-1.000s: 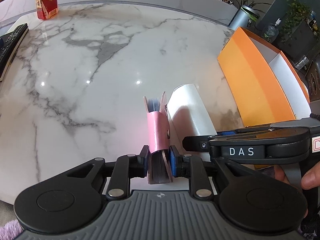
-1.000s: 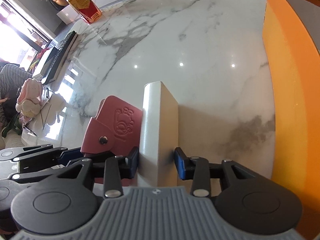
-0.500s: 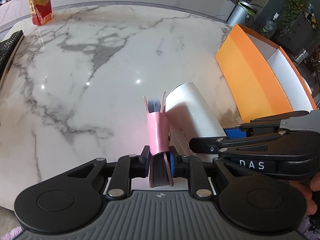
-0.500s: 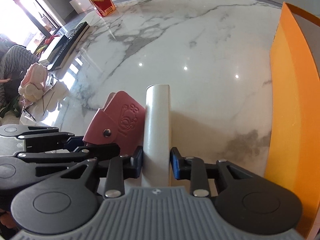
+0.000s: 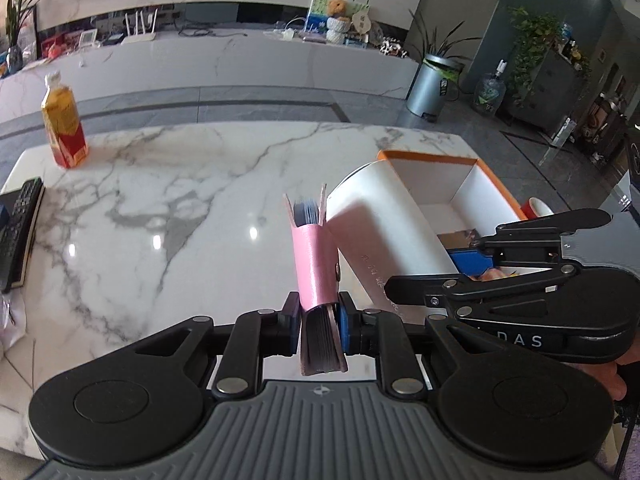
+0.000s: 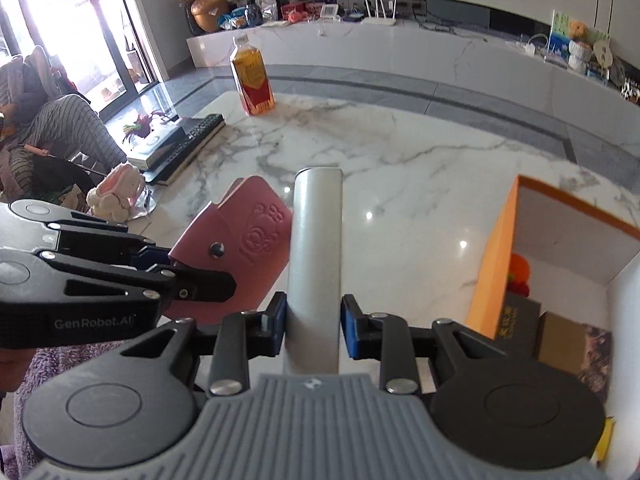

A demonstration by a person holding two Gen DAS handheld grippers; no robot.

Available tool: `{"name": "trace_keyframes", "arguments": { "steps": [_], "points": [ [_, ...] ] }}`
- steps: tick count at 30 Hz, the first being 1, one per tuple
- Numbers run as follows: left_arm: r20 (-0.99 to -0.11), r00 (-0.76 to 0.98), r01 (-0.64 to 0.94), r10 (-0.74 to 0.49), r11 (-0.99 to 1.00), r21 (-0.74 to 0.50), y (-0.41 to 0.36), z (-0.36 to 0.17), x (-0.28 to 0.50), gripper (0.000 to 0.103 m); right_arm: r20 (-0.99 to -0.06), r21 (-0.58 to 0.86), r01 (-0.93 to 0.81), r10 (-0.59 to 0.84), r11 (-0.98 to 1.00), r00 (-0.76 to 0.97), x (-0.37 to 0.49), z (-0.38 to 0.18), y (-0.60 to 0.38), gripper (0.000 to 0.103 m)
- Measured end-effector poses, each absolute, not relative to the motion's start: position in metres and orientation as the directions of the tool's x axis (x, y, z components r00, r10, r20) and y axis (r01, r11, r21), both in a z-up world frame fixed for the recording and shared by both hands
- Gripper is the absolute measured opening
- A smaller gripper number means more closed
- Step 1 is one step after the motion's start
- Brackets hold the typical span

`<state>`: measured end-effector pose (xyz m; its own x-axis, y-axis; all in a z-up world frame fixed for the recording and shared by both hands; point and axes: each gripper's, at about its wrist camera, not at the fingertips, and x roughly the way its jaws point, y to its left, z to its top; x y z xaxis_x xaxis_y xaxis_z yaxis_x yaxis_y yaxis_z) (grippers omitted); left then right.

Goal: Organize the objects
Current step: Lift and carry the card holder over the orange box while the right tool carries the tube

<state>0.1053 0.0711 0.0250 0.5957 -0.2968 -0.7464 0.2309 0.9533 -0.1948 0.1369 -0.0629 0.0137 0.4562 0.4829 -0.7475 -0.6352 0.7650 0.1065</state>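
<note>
My left gripper (image 5: pixel 319 326) is shut on a pink leather card holder (image 5: pixel 313 264) and holds it above the marble table (image 5: pixel 160 208). The card holder also shows in the right wrist view (image 6: pixel 244 240). My right gripper (image 6: pixel 313 326) is shut on a flat white box (image 6: pixel 316 256), held edge-up just right of the card holder. The white box shows in the left wrist view (image 5: pixel 384 224). An orange storage box (image 6: pixel 496 256) with white inner walls stands to the right, with several items inside.
A bottle of orange drink (image 5: pixel 64 128) stands at the table's far left. A black keyboard (image 5: pixel 18 228) lies at the left edge on a flat device (image 6: pixel 160 144). A plush rabbit (image 6: pixel 116 194) sits beyond the table's left edge.
Both grippers have lifted with their loads and tilted up, so the room beyond the table and the inside of the orange box now show.
</note>
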Motion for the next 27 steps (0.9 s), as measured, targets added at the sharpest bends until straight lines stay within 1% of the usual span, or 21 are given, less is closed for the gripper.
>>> {"name": "trace_keyframes", "arguments": {
  "steps": [6,9,13,18,23,27],
  "points": [
    [-0.71,0.608,0.314,-0.355,0.929,-0.196,0.037,0.056,0.12,0.022,-0.699,-0.007,-0.635,0.451,0.772,0.556,0.139,0.055,-0.095,0.03],
    [-0.708,0.6,0.356,-0.372,0.917,-0.181,0.014,0.061,0.132,0.022,-0.695,-0.077,-0.64,0.419,0.765,0.584,0.146,0.068,-0.111,0.03],
    [-0.718,0.566,0.397,-0.406,0.897,-0.194,-0.016,0.057,0.155,0.022,-0.721,-0.15,-0.65,0.367,0.745,0.587,0.166,0.077,-0.135,0.03],
    [-0.741,0.489,0.434,-0.461,0.865,-0.252,-0.048,0.041,0.188,0.021,-0.777,-0.265,-0.692,0.276,0.672,0.565,0.201,0.078,-0.162,0.03],
    [-0.778,0.431,0.457,-0.458,0.854,-0.249,-0.072,0.025,0.214,0.021,-0.822,-0.356,-0.734,0.179,0.579,0.54,0.231,0.064,-0.176,0.03],
    [-0.809,0.4,0.472,-0.43,0.853,-0.22,-0.088,0.011,0.228,0.021,-0.844,-0.356,-0.762,0.163,0.541,0.511,0.253,0.049,-0.187,0.03]
  ]
}}
